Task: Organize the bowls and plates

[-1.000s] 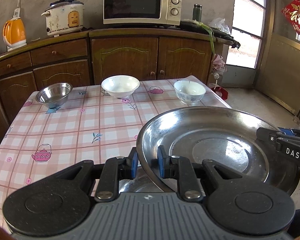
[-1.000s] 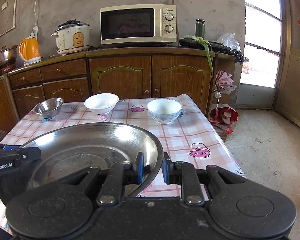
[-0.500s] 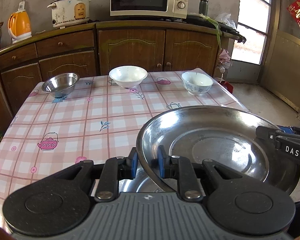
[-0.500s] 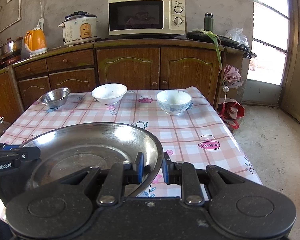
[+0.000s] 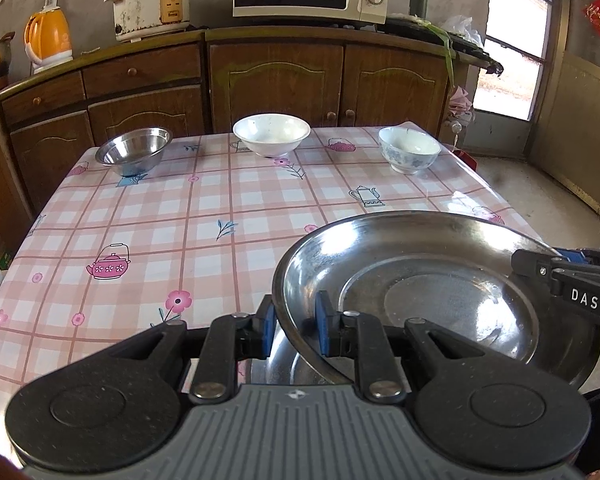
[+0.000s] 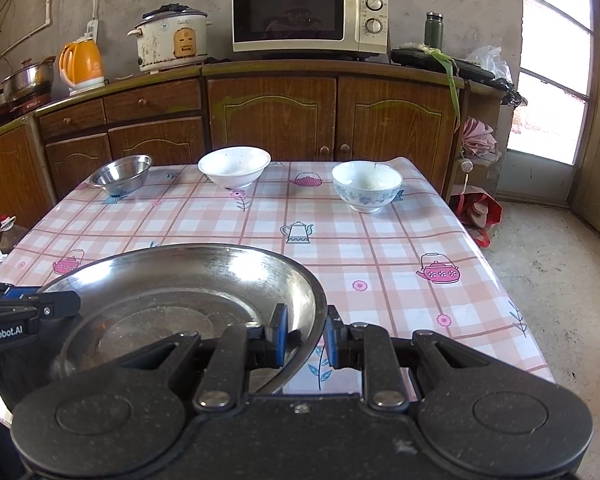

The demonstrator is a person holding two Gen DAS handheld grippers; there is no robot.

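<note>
You had the steel plate (image 5: 440,288) gripped from both sides. Your left gripper (image 5: 296,326) was closed on its left rim, blue pads pressing the metal edge between them, and your right gripper (image 6: 305,336) was clamped the same way on the opposite rim. Each wrist view also caught the other gripper's finger at the far edge of the plate, cut off by the frame. The plate sat over the near edge of the table (image 5: 148,216); whether it touched the checked cloth or hung just above it could not be told, because the gripper bodies covered its underside. In the left wrist view a second curved steel surface (image 5: 284,364) showed beneath the plate, between the fingers, too hidden to identify.

Along the far side of the table stood three bowls, well apart: a steel bowl (image 5: 134,152) to the left, a white bowl (image 5: 272,134) in the middle, and a blue-patterned bowl (image 5: 410,149) to the right. Behind them, the microwave (image 6: 310,14) was cropped at the top in the left view. Your hands themselves stayed out of sight.
</note>
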